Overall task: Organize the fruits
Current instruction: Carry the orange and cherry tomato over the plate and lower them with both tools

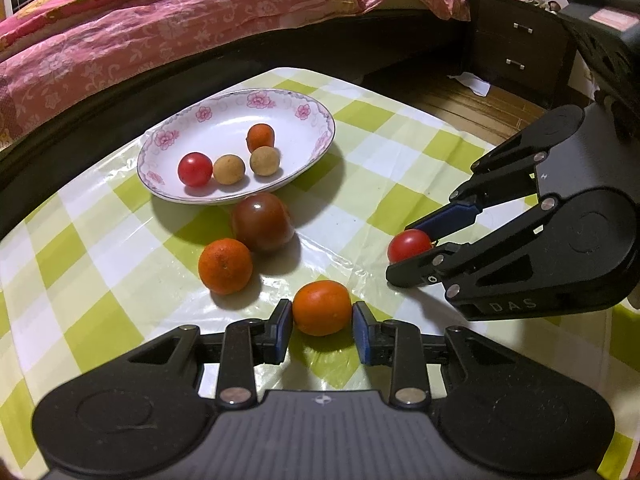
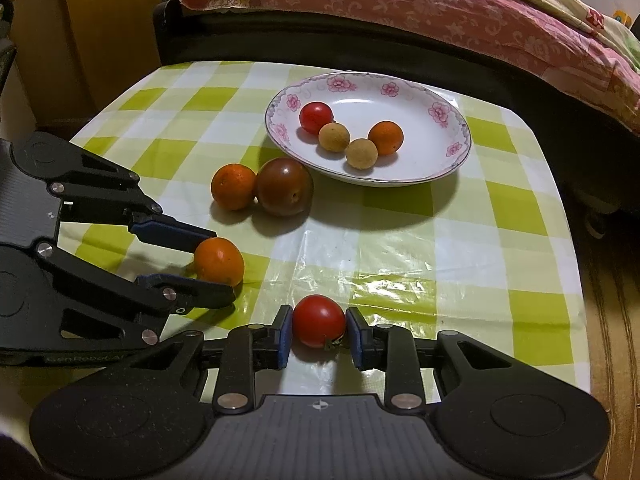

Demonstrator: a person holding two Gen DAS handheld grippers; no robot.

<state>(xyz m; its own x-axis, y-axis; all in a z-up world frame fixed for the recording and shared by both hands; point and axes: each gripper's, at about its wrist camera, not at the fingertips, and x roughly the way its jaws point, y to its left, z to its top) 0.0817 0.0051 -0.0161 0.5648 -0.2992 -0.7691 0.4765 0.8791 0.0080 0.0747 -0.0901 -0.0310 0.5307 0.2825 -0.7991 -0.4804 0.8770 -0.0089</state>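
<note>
Orange fruit (image 1: 322, 307) is clamped in the left gripper (image 1: 322, 320) and a red tomato (image 2: 319, 321) in the right gripper (image 2: 319, 330) — both still down on the tablecloth. From either one the plate (image 1: 192, 128) sits straight ahead toward the bed, left gripper a bit nearer — so it's lift and carry forward, I'd guess.

Green-and-white checked tablecloth (image 1: 120, 240), white plate (image 1: 224, 120) (pink flowers), pink floral bedspread (image 1: 120, 40).

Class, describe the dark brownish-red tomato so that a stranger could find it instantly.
Start at the flowered white plate on the checked tablecloth. Just outside its near rim sits the dark tomato, touching an orange. It is the largest and the only brownish-red fruit.
</note>
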